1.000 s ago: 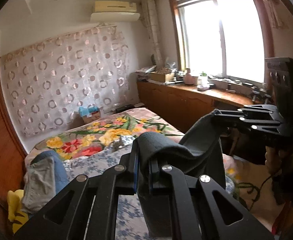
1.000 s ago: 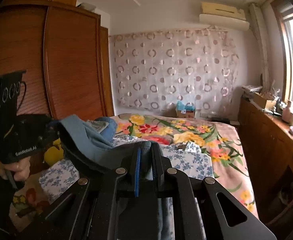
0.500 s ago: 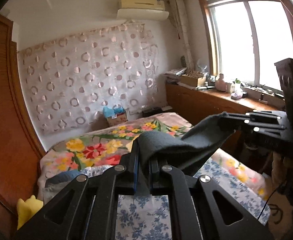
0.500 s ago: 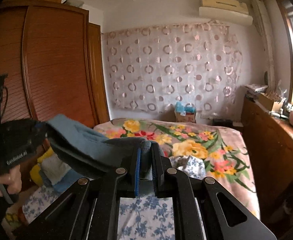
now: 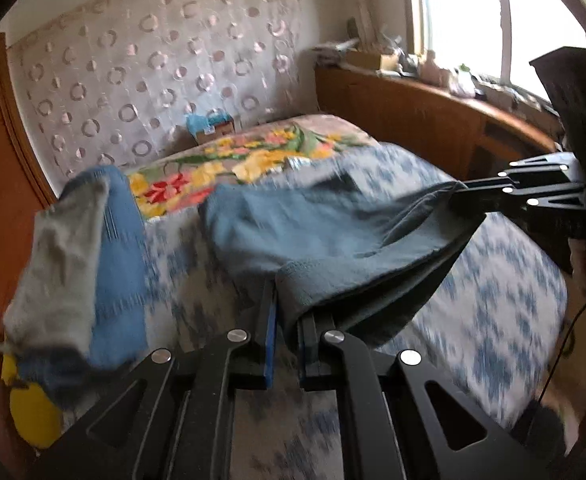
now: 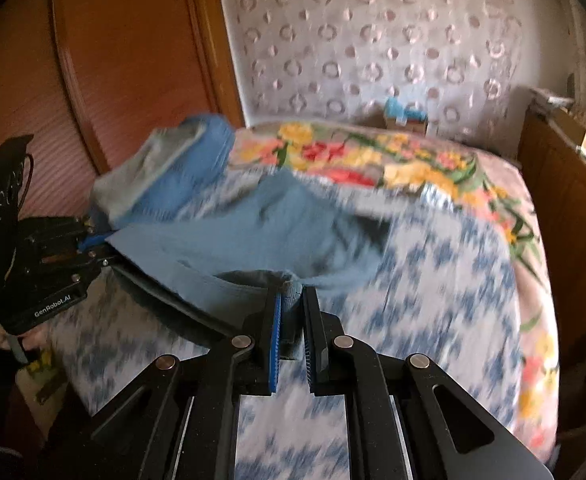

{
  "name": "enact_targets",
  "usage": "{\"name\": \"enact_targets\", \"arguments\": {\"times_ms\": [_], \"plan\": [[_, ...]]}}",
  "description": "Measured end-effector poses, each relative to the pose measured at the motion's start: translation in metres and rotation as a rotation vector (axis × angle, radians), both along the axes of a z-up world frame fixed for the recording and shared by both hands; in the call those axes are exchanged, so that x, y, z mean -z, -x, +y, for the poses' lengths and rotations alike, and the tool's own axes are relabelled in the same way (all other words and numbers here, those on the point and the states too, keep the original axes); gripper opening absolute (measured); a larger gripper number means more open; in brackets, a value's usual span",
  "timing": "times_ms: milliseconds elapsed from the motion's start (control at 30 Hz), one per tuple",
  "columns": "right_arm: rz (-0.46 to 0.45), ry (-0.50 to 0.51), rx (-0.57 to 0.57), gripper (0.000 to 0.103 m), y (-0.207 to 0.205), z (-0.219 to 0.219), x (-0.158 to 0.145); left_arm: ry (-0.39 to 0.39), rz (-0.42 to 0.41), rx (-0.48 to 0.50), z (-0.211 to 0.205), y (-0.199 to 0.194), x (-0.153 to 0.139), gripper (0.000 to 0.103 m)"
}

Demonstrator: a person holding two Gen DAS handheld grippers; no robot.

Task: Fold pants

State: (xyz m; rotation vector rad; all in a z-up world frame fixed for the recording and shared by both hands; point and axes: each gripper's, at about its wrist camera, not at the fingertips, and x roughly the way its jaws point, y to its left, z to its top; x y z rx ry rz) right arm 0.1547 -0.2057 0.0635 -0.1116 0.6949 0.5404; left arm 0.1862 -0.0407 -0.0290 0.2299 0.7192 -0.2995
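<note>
The blue-grey pants (image 5: 333, 236) (image 6: 253, 236) hang stretched between my two grippers, with their far part draped onto the bed. My left gripper (image 5: 287, 320) is shut on one corner of the near edge; in the right wrist view it shows at the left (image 6: 93, 248). My right gripper (image 6: 291, 300) is shut on the other corner; in the left wrist view it comes in from the right (image 5: 465, 196). The picture is blurred by motion.
The bed carries a blue-and-white floral sheet (image 5: 505, 280) (image 6: 433, 300) and a bright flowered quilt (image 5: 253, 156) (image 6: 393, 160) behind it. A pile of folded blue and grey clothes (image 5: 81, 264) (image 6: 173, 168) lies at the left by the wooden wardrobe (image 6: 125, 60). A wooden counter (image 5: 433, 108) runs under the window.
Both grippers have dropped and tipped downward toward the bed, still gripping the pants. The pants, held high before, now spread out with their far end on the sheet.
</note>
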Motion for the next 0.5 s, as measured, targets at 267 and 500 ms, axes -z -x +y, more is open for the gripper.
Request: {"name": "enact_targets", "arguments": {"times_ms": [267, 500], "plan": [[0.052, 0.016, 0.016, 0.01, 0.029, -0.009, 0.027, 0.013, 0.04, 0.02, -0.006, 0.043, 0.027, 0.008], [0.072, 0.01, 0.027, 0.01, 0.071, -0.012, 0.048, 0.154, 0.086, 0.037, 0.01, 0.078, 0.043, 0.019]]}}
